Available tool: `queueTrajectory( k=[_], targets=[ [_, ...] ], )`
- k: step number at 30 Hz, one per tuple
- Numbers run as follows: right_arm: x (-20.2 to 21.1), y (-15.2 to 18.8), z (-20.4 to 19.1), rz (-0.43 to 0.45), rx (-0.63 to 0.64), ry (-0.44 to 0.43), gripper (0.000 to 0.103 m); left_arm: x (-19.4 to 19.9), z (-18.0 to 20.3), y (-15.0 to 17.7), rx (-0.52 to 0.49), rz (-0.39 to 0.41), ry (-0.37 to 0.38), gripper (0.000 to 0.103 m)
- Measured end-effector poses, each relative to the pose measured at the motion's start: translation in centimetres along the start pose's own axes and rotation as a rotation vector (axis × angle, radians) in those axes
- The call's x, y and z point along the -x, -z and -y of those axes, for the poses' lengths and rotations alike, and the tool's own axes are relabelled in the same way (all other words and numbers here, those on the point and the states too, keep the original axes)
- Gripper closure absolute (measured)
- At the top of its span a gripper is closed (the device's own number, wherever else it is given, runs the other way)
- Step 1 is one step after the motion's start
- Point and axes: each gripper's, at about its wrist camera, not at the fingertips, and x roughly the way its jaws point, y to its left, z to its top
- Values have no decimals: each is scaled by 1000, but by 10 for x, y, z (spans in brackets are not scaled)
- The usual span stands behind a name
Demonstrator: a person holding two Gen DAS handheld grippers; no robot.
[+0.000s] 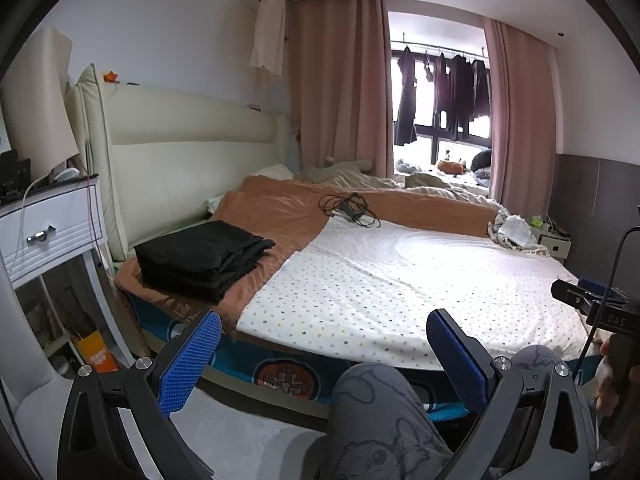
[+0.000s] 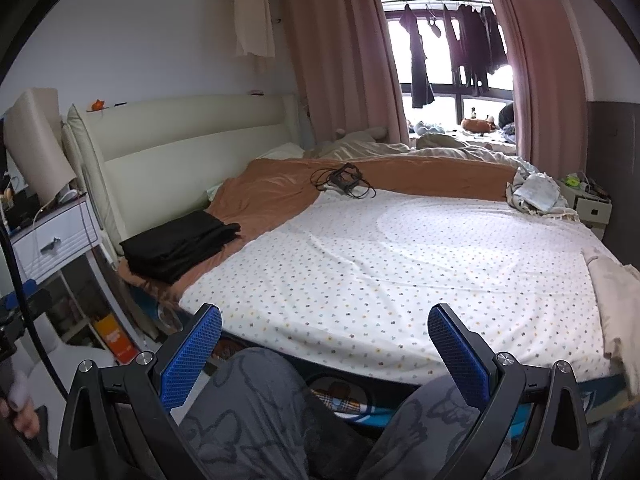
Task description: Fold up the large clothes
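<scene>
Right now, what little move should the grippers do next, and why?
Probably swing the right gripper toward the beige cloth bunched at the bed's right edge. Both grippers hang open and empty; the black stack already lies folded, and the dotted sheet is bare for spreading it.

text: "das" in pale letters | on: black body of the right gripper [image 1: 612, 318], right edge of the left wrist frame | other: orange box [image 1: 98, 356] under the nightstand, lower left, print too blurred to read
</scene>
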Motion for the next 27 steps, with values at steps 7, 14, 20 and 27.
queueTrajectory(
  k=[7,14,20,27],
  targets=[
    [-1,2,8,-4,-35,2,0,-2,2,1,-8,-8,-6,0],
    [-3,2,12,-14,-55,-15,0,-2,2,0,-9,-5,-10,0],
    [-3,2,13,-14,-58,-23,0,-3,1,0,-6,-12,-4,0],
    [-2,2,15,-11,-60,-23,0,-3,1,-1,-12,-12,-7,0]
  ],
)
